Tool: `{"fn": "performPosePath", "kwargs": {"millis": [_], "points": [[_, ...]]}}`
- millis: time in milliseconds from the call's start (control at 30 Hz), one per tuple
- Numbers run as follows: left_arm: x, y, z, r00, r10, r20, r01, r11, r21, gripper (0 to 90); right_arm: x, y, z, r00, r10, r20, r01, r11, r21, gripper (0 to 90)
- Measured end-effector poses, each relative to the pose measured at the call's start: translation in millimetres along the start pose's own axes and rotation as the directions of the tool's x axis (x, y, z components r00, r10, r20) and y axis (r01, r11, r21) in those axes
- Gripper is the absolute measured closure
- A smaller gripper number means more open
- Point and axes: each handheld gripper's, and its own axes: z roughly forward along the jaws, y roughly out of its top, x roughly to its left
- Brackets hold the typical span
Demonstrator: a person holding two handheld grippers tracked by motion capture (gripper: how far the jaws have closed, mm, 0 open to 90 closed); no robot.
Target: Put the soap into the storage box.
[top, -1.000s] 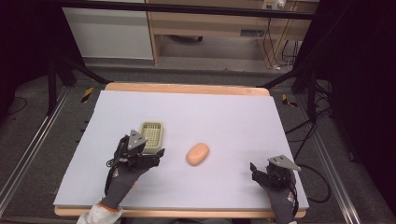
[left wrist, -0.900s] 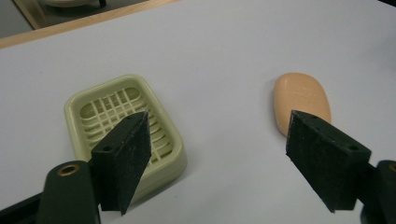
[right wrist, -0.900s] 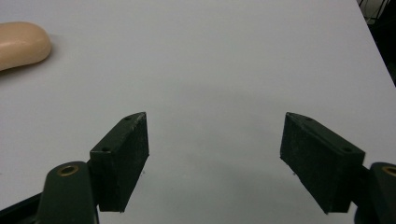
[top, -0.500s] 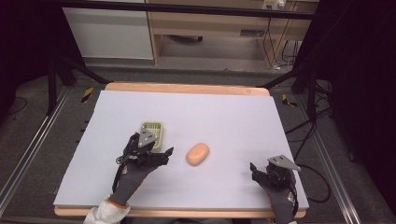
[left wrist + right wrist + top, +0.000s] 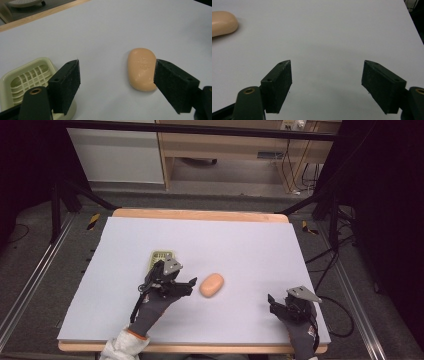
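Observation:
A peach-coloured bar of soap [image 5: 212, 285] lies flat on the white table [image 5: 240, 245] near its middle. Just left of it hovers my left gripper [image 5: 181, 286], open, its jaws wide apart with nothing between them; in the left gripper view the soap [image 5: 141, 69] sits just beyond the right jaw. A pale green soap dish [image 5: 159, 260] with a slotted floor sits behind that gripper, partly hidden by it; the left gripper view has the dish [image 5: 28, 77] at the lower left. My right gripper [image 5: 280, 306] rests open near the table's front right corner, holding nothing.
The table's wooden edge [image 5: 200, 214] runs along the far side, with a cabinet and cables on the floor beyond. In the right gripper view the soap [image 5: 223, 23] lies at the far left, well away from the jaws.
My left gripper has moved right, from over the soap dish toward the soap. The right gripper has stayed in place.

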Motion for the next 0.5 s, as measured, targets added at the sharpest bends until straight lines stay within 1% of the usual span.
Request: {"fn": "performPosePath", "kwargs": {"millis": [33,200,300,500], "points": [[-0.9,0.7,1.3,1.0000,-0.004,0.004,0.004,1.0000,0.001,20.5,-0.3,0.0,0.0,1.0000,-0.001,0.002,0.001,1.000,0.000,24.4],[-4.9,4.6,7.7,1.0000,0.007,0.003,-0.007,0.9999,0.009,20.4,-0.5,-0.1,0.0,1.0000,-0.002,0.002,0.002,1.000,0.000,24.5],[-7.1,5.4,12.5,0.9999,0.000,0.010,0.000,1.0000,0.008,20.4,-0.7,0.1,-0.1,1.0000,-0.003,0.005,0.003,1.000,0.000,24.4],[-11.4,6.5,22.4,0.9998,0.002,0.021,-0.002,0.9997,0.024,20.1,-0.6,0.2,-0.1,1.0000,0.007,0.000,-0.007,1.000,0.000,24.5]]}}
